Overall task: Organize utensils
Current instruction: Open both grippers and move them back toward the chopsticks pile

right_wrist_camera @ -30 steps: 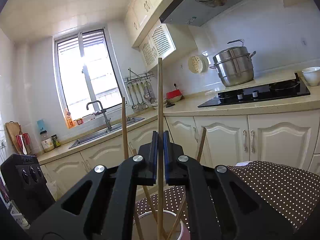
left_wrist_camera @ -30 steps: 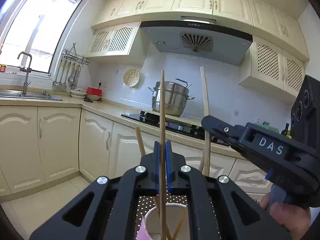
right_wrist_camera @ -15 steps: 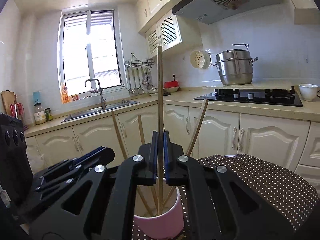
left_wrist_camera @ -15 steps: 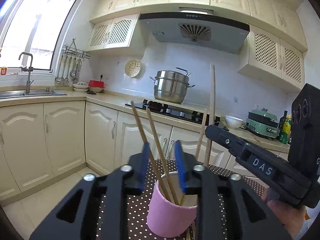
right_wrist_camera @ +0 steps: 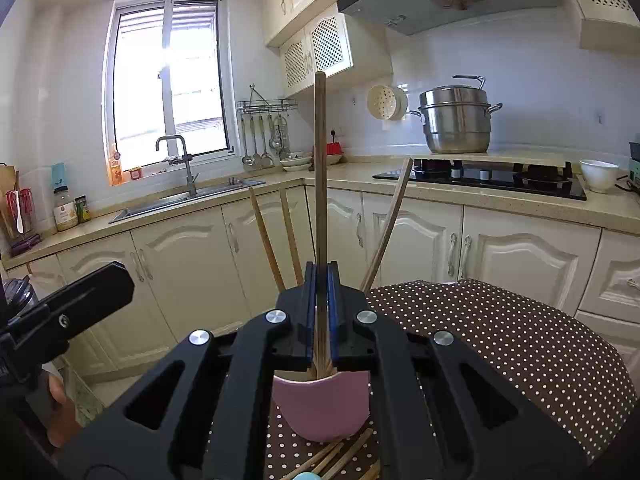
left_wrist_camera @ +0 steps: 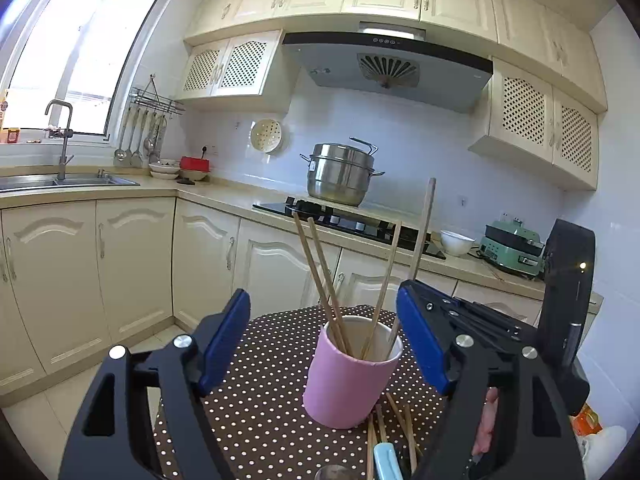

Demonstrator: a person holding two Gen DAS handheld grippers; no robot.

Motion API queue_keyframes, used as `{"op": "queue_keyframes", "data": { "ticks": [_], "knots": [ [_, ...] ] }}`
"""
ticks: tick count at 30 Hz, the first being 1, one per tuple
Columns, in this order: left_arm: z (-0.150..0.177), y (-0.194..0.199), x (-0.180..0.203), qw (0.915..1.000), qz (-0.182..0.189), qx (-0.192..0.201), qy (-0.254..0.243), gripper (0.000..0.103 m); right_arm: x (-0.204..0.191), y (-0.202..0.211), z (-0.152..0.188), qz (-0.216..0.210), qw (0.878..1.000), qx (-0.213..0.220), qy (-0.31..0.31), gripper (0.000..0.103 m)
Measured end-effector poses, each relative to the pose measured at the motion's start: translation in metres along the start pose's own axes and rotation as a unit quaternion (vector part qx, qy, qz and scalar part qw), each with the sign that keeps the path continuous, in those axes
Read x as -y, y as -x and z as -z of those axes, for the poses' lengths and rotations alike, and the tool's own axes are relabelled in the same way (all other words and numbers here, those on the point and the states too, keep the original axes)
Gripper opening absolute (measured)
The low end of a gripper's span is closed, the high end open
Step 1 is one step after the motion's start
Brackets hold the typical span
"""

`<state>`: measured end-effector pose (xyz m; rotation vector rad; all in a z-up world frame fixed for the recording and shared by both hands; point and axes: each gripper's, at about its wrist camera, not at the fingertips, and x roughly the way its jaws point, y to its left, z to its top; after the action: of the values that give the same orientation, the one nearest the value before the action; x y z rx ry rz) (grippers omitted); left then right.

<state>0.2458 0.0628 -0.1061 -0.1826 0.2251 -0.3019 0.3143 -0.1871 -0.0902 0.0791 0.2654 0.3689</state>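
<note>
A pink cup (left_wrist_camera: 344, 376) stands on a brown dotted tablecloth (left_wrist_camera: 260, 420) and holds three wooden chopsticks (left_wrist_camera: 320, 276). My left gripper (left_wrist_camera: 328, 344) is open and empty, its blue pads wide apart either side of the cup. My right gripper (right_wrist_camera: 320, 300) is shut on a fourth chopstick (right_wrist_camera: 320, 168), held upright with its lower end inside the pink cup (right_wrist_camera: 320, 408). In the left wrist view that held chopstick (left_wrist_camera: 424, 228) rises at the cup's right side. Loose chopsticks (left_wrist_camera: 400, 428) lie on the cloth in front of the cup.
A light blue handle (left_wrist_camera: 386, 460) and a metal utensil tip lie by the loose chopsticks. Behind the table run cream cabinets, a counter with a hob and steel steamer pot (left_wrist_camera: 340, 174), a white bowl (left_wrist_camera: 456, 242) and a sink (left_wrist_camera: 60, 180).
My left gripper let go of its chopstick into the cup, opened wide and drew back. My right gripper lowered its chopstick into the cup, still shut on it.
</note>
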Motion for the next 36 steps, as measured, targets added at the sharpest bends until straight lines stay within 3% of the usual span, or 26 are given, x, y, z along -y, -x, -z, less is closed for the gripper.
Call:
{"op": "queue_keyframes", "data": {
  "ticks": [9,17,19,20,21,22,36],
  "knots": [
    [0.006,0.017,-0.025,0.9976,-0.056,-0.041,0.003,0.076,-0.008,0.006,0.008,0.015,1.0,-0.009,-0.014,0.006],
    [0.007,0.03,-0.039,0.9959,-0.064,-0.064,0.01,0.076,-0.018,0.013,0.006,0.014,1.0,-0.016,-0.019,0.008],
    [0.008,0.033,-0.043,0.9954,-0.065,-0.068,0.015,0.076,-0.019,0.016,0.006,0.014,1.0,-0.015,-0.021,0.013],
    [0.008,0.034,-0.044,0.9953,-0.065,-0.07,0.017,0.076,-0.019,0.017,0.006,0.014,1.0,-0.015,-0.022,0.026],
    [0.008,0.035,-0.045,0.995,-0.066,-0.072,0.019,0.076,-0.02,0.019,0.006,0.015,1.0,-0.012,-0.024,0.05],
    [0.008,0.036,-0.047,0.9947,-0.066,-0.076,0.023,0.076,-0.02,0.021,0.006,0.014,1.0,-0.01,-0.026,0.059],
    [0.003,0.049,-0.042,0.9946,-0.048,-0.084,0.038,0.076,-0.028,0.058,-0.004,-0.003,1.0,0.01,-0.02,0.07]
  ]
}}
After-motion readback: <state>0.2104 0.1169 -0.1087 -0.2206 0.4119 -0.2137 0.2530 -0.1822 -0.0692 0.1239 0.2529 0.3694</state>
